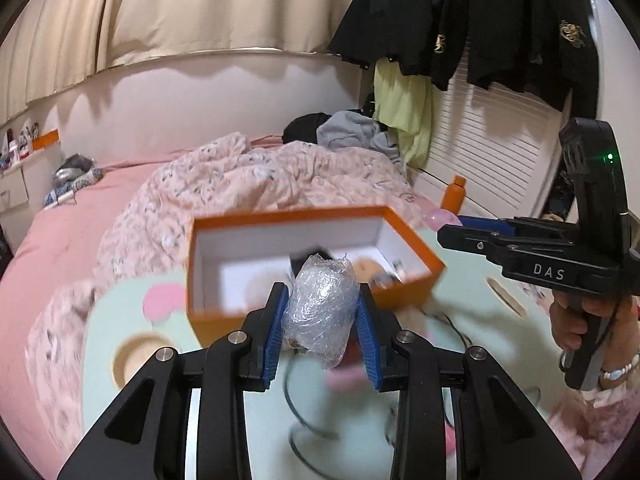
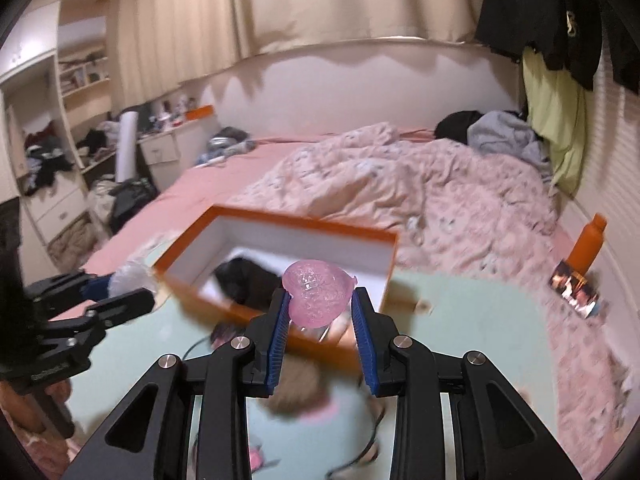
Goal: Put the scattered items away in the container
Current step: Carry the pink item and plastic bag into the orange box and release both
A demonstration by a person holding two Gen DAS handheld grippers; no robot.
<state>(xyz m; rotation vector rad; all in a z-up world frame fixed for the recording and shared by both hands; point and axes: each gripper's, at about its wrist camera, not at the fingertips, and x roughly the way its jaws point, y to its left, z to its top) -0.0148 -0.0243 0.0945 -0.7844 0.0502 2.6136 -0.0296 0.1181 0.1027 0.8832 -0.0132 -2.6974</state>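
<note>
Left gripper: closed on a clear plastic-wrapped bundle, which is pressed between the blue pads; it is held above the mint-green mat.
Right gripper: closed on a pink translucent heart-shaped item, which is clamped between the two blue pads.
Container: an orange box with a white inside is seen at 12 o'clock, just beyond both held items; a dark object and small blurred things are lying in it.
Mat: a black cable and blurred pinkish items are left on it at 6 o'clock, below the grippers.
Orange bottle: standing upright at 3 o'clock by the wall, with a photo card just beside it.
Bed: a pink floral duvet is bunched behind the box at 1 o'clock.
Person: a hand is seen on the right gripper's handle at 3 o'clock in the left view.
</note>
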